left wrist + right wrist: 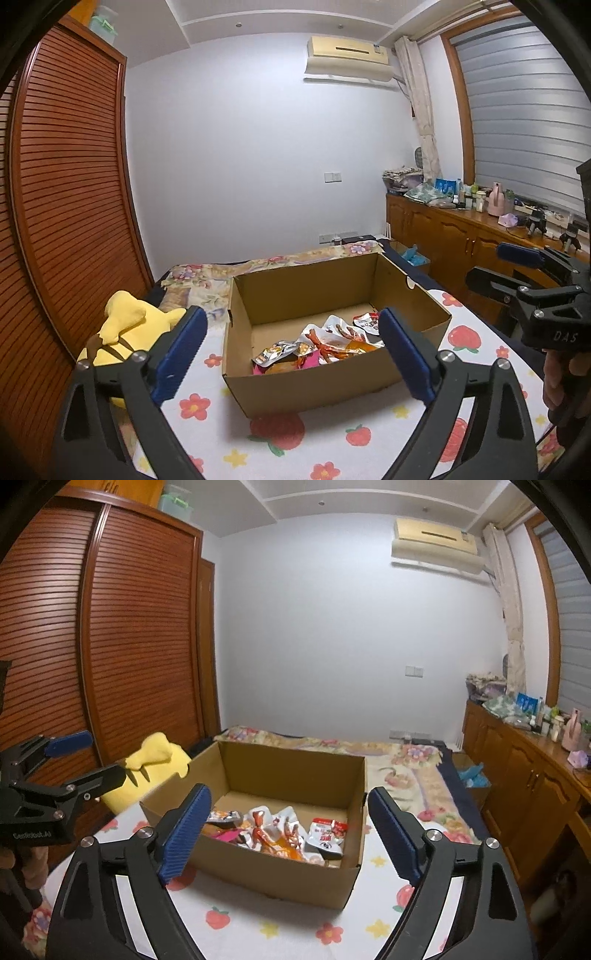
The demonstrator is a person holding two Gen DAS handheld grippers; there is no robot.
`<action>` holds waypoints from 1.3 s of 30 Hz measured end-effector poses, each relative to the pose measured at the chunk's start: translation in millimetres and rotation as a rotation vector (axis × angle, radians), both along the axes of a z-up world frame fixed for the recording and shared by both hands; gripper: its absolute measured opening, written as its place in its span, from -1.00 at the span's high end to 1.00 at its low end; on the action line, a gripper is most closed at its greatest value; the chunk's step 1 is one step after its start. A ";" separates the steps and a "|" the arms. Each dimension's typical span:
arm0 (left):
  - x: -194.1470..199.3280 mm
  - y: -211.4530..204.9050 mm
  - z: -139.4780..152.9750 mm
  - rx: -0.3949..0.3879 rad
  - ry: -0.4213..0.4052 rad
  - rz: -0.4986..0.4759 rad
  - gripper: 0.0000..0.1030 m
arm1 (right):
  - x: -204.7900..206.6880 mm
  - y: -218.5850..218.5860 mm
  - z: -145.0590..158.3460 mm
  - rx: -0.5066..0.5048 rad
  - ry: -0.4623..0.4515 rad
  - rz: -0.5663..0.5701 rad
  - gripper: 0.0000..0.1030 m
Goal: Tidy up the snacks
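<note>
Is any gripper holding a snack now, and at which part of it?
Nothing is held. The left gripper and the right gripper are both open and empty, above the near side of the cardboard box; the snack packets lie inside it.

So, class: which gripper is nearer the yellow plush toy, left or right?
Left. The left gripper hovers before the cardboard box, on the side where the yellow plush toy lies. The right gripper hovers on the box's far side from the toy.

Both wrist views look down from near the cardboard box [332, 354] [266, 864], left of centre and right, sharing it.
</note>
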State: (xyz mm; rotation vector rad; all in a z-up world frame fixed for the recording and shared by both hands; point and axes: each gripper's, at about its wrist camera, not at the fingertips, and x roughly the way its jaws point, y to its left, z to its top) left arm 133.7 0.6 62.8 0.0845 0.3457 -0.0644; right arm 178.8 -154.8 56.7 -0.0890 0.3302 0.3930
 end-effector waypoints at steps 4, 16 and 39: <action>-15.2 -2.5 -1.3 0.003 -0.012 0.005 -0.89 | -13.3 -3.8 -0.5 0.015 -0.009 -0.017 -0.86; -48.3 -2.6 -16.7 -0.037 0.016 0.027 -0.89 | -46.2 -18.9 -14.2 0.035 0.020 -0.067 -1.00; -69.4 1.5 -48.7 -0.053 0.085 0.038 -0.90 | -80.3 -21.1 -37.0 0.021 0.012 -0.114 -1.00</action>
